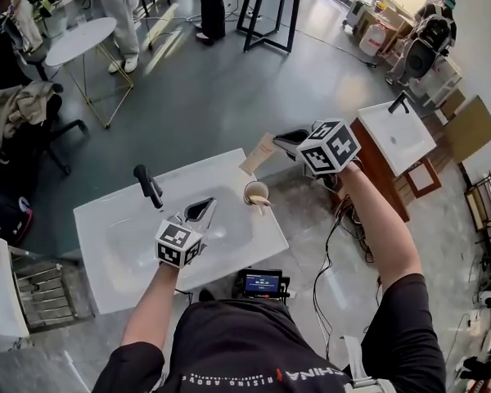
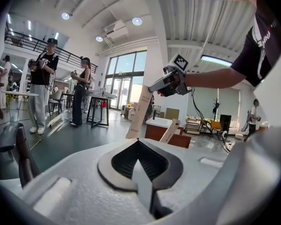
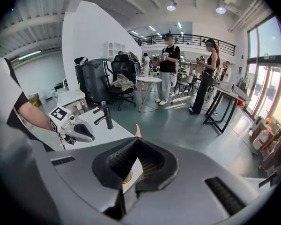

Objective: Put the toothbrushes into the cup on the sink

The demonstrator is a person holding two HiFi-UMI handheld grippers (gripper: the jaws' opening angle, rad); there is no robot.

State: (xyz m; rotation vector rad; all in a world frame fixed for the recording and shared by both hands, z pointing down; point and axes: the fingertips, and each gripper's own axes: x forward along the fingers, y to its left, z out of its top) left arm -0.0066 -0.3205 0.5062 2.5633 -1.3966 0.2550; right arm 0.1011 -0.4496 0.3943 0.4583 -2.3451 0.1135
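Note:
A white sink top [image 1: 106,244] carries a black faucet [image 1: 147,185] and, near its right end, a pale cup [image 1: 256,193]. One boxed toothbrush [image 2: 170,131] leans in the cup. My right gripper [image 1: 280,140] hangs above and behind the cup, shut on a second beige boxed toothbrush [image 1: 259,154] that points down-left toward it. In the right gripper view only the box's tip [image 3: 137,131] shows past the jaws, with the cup's rim [image 3: 126,176] below. My left gripper [image 1: 204,207] hovers over the basin, shut with nothing in it.
A second sink cabinet [image 1: 397,133] stands to the right. A small screen device [image 1: 262,282] sits at the sink's front edge, with cables on the floor beside it. Behind are a round table [image 1: 80,39], a black chair [image 1: 16,113], a desk and several people.

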